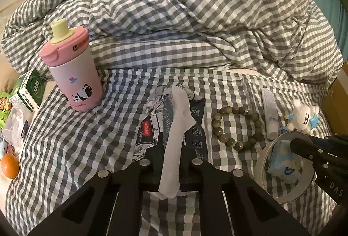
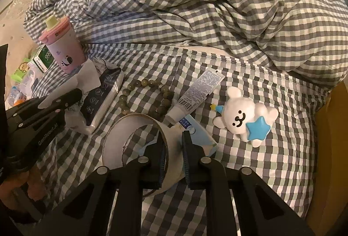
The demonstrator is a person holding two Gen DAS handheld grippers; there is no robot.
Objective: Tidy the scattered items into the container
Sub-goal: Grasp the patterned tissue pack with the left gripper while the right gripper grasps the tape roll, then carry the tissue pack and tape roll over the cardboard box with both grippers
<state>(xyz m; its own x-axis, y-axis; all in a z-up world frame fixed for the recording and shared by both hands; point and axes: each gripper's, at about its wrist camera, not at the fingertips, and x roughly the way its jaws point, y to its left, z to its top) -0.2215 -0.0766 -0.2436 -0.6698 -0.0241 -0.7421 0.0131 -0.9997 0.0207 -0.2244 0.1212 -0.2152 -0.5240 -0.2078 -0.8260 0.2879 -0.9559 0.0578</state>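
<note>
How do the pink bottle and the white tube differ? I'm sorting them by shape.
The pink bottle stands upright on the checked sheet, while the white tube lies flat. The bottle is wide and round with a pale yellow spout and panda pictures; the tube is slim, flattened at its crimped end, and covered in small print with a barcode. Neither is held by a gripper.

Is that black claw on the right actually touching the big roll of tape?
Touching. In the right wrist view, the right gripper has its fingers either side of the tape roll's wall, pressed against it.
</note>
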